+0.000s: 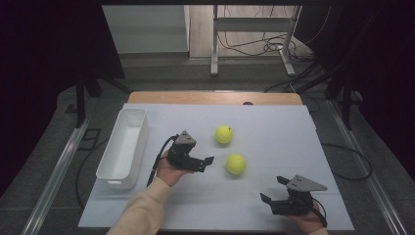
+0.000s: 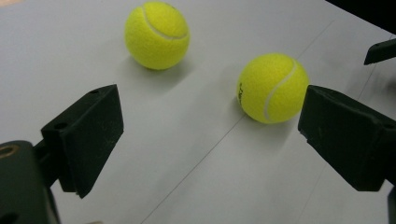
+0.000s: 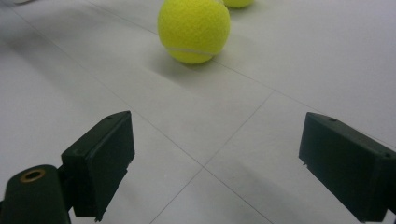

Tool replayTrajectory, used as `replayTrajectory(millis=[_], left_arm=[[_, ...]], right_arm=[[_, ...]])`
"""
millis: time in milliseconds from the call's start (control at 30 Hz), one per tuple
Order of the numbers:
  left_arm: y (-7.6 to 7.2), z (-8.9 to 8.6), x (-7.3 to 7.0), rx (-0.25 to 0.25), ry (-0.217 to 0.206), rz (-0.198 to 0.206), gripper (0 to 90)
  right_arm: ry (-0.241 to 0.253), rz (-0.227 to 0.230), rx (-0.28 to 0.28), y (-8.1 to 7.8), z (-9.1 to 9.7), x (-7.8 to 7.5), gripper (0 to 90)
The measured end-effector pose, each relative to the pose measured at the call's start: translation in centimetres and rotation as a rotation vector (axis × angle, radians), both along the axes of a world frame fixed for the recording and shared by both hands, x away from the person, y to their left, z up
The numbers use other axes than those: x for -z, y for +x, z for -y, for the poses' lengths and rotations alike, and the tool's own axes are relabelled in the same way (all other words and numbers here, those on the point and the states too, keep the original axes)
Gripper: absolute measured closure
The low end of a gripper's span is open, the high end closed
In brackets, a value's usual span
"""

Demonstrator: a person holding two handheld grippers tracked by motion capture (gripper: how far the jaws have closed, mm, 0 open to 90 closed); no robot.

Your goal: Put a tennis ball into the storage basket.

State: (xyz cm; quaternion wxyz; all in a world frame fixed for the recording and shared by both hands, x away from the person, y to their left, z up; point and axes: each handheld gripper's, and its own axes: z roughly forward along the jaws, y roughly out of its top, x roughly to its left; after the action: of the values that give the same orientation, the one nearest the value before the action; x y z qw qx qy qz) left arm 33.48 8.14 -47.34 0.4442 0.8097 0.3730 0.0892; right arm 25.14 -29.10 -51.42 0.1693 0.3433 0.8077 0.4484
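Two yellow tennis balls lie on the white mat [image 1: 279,127]: a far ball [image 1: 223,134] and a near ball [image 1: 236,164]. My left gripper [image 1: 205,164] is held low just left of the near ball, open and empty, with its jaws pointing right. From the left gripper view [image 2: 210,126] the near ball [image 2: 273,87] sits just ahead of the right jaw and the far ball [image 2: 157,35] lies further off. My right gripper [image 1: 274,189] is open and empty near the front right. In its own view [image 3: 215,140] the near ball [image 3: 194,30] is ahead, apart from the jaws.
A long white bin [image 1: 122,147] with nothing in it stands along the mat's left edge. One jaw of the right gripper [image 2: 380,50] shows at the upper right of the left gripper view. Table legs and cables stand beyond the far edge.
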Motion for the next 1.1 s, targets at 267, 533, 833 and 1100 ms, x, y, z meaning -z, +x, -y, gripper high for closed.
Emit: replayTrajectory(millis=[267, 533, 833, 1100], left_arm=[[1.0, 0.8, 0.0, 0.002, 0.014, -0.010, 7.7], [1.9, 1.3, 0.3, -0.003, 0.025, -0.011, 7.7], [3.4, 2.5, 0.8, 0.001, 0.037, -0.023, 7.9], [4.2, 3.5, 0.9, -0.001, 0.046, -0.021, 7.9]], right_arm=[[-0.002, 0.001, -0.002, 0.0, 0.0, 0.0, 10.7], [-0.003, 0.001, -0.005, 0.0, 0.0, 0.0, 10.7], [0.000, 0.004, -0.013, 0.1, 0.0, -0.1, 10.7], [0.002, 0.002, -0.013, 0.2, 0.0, -0.1, 10.7]])
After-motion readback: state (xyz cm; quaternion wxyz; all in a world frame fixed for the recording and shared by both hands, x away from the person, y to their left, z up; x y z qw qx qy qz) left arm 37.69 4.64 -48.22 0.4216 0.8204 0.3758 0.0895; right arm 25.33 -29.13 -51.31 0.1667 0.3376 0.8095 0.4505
